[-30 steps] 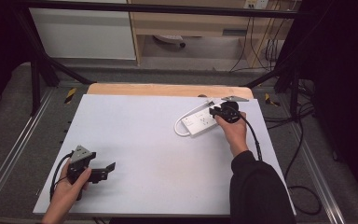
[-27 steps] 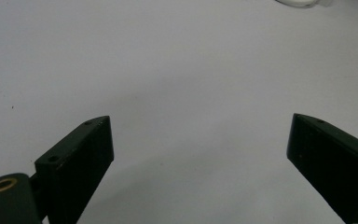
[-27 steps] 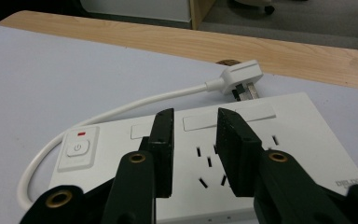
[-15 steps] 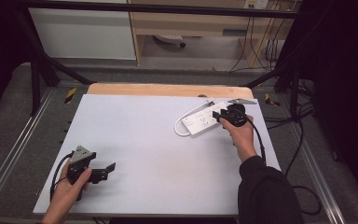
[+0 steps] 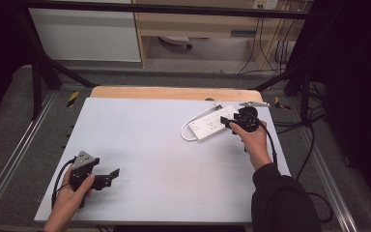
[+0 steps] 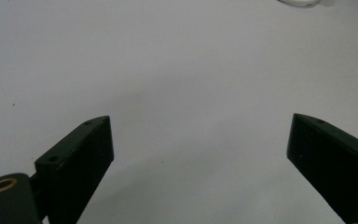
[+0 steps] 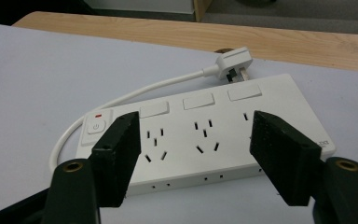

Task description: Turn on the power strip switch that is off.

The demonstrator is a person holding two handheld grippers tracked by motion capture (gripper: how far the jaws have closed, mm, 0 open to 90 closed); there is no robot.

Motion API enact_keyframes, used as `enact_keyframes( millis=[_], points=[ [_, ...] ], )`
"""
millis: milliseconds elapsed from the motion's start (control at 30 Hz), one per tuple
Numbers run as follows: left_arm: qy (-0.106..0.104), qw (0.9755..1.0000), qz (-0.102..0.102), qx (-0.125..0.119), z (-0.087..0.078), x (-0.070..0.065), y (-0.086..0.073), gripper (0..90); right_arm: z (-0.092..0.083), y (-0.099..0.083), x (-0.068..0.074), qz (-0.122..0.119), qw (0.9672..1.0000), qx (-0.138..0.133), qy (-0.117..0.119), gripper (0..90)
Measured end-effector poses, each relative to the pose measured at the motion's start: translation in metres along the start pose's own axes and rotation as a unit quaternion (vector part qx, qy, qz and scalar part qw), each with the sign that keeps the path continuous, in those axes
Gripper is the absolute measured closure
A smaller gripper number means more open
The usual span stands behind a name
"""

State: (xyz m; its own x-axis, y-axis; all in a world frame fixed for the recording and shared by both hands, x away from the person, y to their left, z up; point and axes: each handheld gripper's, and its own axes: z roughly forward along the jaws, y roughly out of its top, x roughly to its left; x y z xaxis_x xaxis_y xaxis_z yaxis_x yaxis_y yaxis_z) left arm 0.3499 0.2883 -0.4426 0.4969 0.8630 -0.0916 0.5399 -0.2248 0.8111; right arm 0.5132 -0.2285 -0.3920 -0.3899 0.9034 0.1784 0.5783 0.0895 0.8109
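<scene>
The high view looks forward and down over the whole table (image 5: 164, 145). The right gripper view sits close above the power strip (image 7: 214, 135), which the high view shares; the left gripper view faces bare table closely.

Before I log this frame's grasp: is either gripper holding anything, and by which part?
Nothing is held. The right gripper is open over the power strip; the left gripper is open above bare table.

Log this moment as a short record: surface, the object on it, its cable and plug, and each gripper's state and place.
surface: white board on a wooden table
object: white power strip, three socket groups, lying flat at the far right
cable: white cable loops round to the plug, unplugged, beside the strip
left gripper: open, above bare board, near left
right gripper: open, jaws facing the strip, not gripping it
</scene>
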Motion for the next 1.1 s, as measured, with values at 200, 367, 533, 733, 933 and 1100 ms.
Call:
enact_keyframes(
  millis=[200, 367, 533, 733, 933, 1100],
  points=[
    [0.000, 1.0000, -0.001, -0.001, 0.000, 0.000, 0.000, 7.1, -0.008, 0.002, 0.000, 0.003, 0.9999, 0.013, 0.004, 22.8],
    [-0.001, 1.0000, 0.000, 0.001, 0.000, 0.000, 0.000, 7.1, -0.015, 0.003, 0.001, -0.003, 0.9999, 0.014, -0.003, 16.3],
    [-0.001, 1.0000, 0.000, 0.001, -0.001, 0.000, 0.000, 7.0, -0.021, 0.004, 0.003, -0.002, 0.9999, 0.013, -0.007, 11.6],
    [-0.001, 1.0000, 0.000, 0.001, -0.001, 0.000, -0.001, 7.1, -0.031, 0.001, 0.004, 0.003, 1.0000, 0.002, -0.006, 8.8],
    [-0.001, 1.0000, 0.000, 0.001, 0.000, -0.001, -0.001, 7.1, -0.046, -0.004, 0.006, 0.001, 0.9999, -0.010, -0.004, 7.7],
    [-0.001, 1.0000, 0.000, 0.001, 0.000, -0.001, -0.001, 7.1, -0.057, -0.009, 0.006, -0.002, 0.9998, -0.019, -0.005, 7.1]
  ],
)
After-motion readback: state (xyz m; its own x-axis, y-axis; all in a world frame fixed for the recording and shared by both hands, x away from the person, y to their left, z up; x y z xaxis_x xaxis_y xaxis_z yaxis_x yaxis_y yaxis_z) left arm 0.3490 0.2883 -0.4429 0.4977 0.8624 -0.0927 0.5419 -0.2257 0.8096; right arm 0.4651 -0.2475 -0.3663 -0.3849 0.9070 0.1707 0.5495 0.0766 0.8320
